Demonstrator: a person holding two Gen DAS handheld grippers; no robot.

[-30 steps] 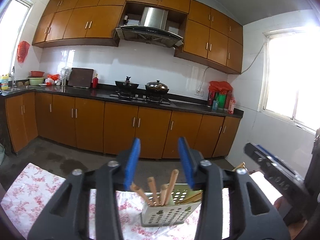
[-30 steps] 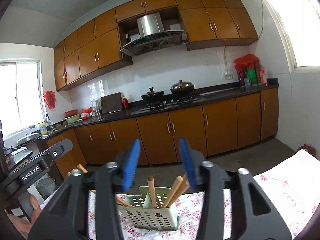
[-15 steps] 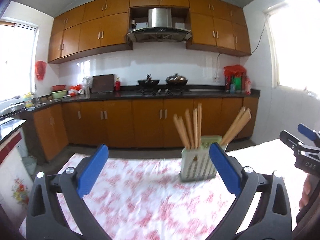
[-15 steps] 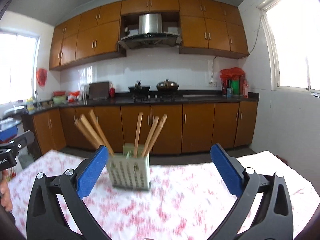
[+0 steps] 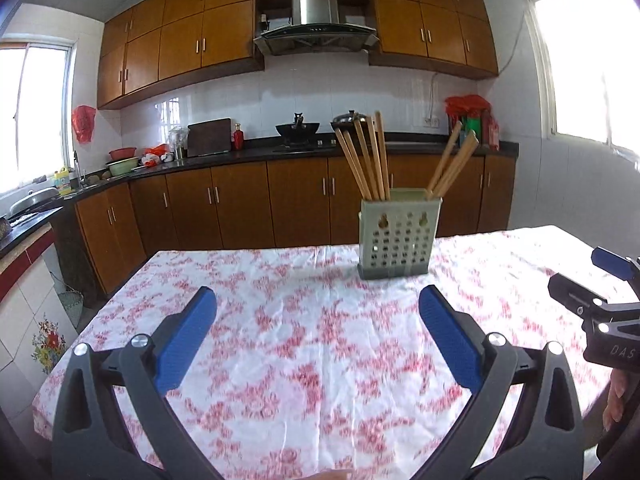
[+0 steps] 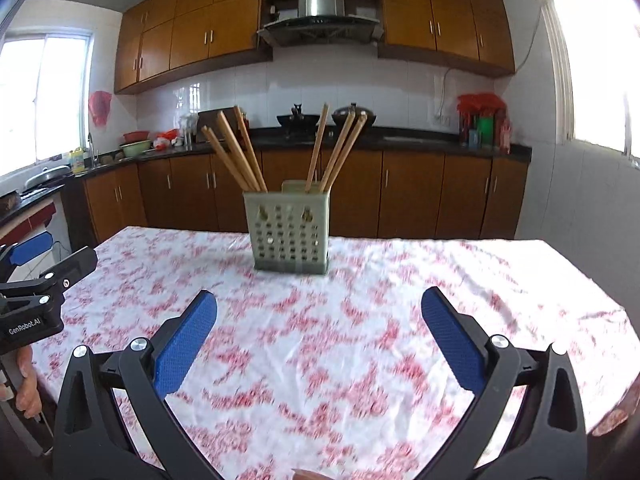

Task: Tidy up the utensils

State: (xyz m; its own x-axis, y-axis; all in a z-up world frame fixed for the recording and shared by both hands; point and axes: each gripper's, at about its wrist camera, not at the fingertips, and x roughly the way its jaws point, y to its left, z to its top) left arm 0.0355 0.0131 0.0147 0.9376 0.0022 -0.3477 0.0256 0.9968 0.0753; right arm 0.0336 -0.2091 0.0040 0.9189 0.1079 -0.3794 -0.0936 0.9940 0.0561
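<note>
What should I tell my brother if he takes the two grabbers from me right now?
Left gripper: open, holding nothing, low over the flowered tablecloth.
Right gripper: open, holding nothing, also back from the holder.
Utensil holder: a perforated grey-green box standing upright on the cloth, toward the far side of the table.
Chopsticks: all the ones in view stand in the holder, in two leaning bunches, one on each side.
Done: none lie loose on the visible cloth.
Left: it looks finished; check the table parts outside the views, then put the grippers down.
</note>
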